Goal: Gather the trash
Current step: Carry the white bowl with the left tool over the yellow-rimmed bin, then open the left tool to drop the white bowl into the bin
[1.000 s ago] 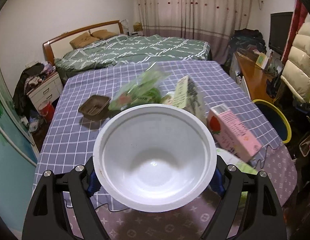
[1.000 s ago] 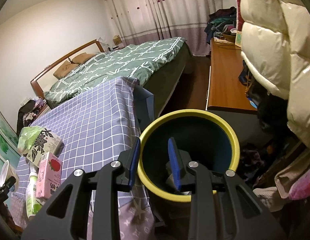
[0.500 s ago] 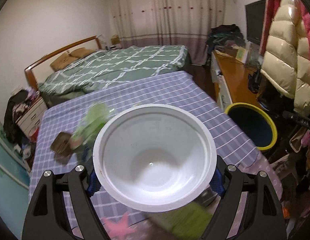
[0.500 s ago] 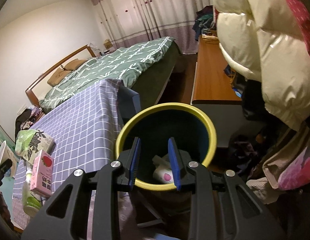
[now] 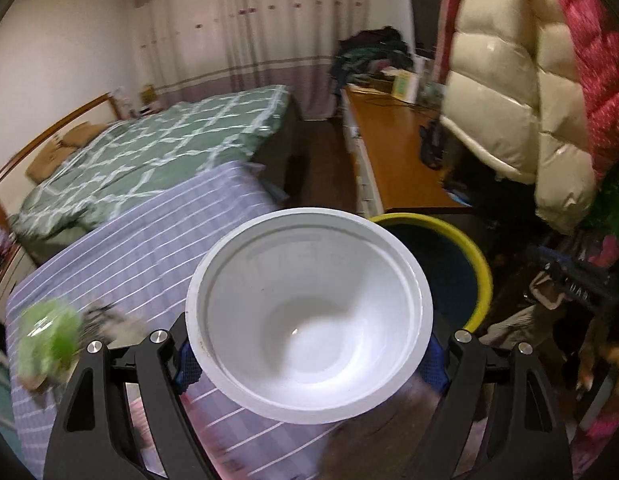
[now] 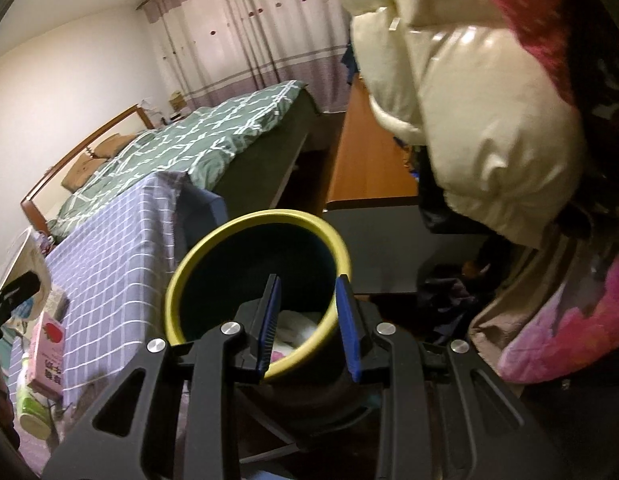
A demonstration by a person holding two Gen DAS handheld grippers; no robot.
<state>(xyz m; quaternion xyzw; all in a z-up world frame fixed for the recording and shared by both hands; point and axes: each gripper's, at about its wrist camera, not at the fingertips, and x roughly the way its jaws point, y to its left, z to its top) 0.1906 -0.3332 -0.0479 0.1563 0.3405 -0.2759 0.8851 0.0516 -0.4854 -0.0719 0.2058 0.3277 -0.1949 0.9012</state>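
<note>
My left gripper is shut on a white plastic bowl, its blue pads pressing the bowl's two sides. The bowl is upright and empty, held above the table's right edge, with the yellow-rimmed dark bin just behind it to the right. In the right wrist view my right gripper hangs over the near rim of the bin, jaws apart with nothing between them. White and pink trash lies inside the bin. The bowl shows at that view's left edge.
The table has a purple checked cloth with a pink carton, a green bottle and a blurred green bag. A wooden desk, a bed and hanging puffy coats surround the bin.
My left gripper has swung to the right with the bowl, from over the table's clutter to beside the bin. The right gripper drifted and rolled a little above the bin, still apart.
</note>
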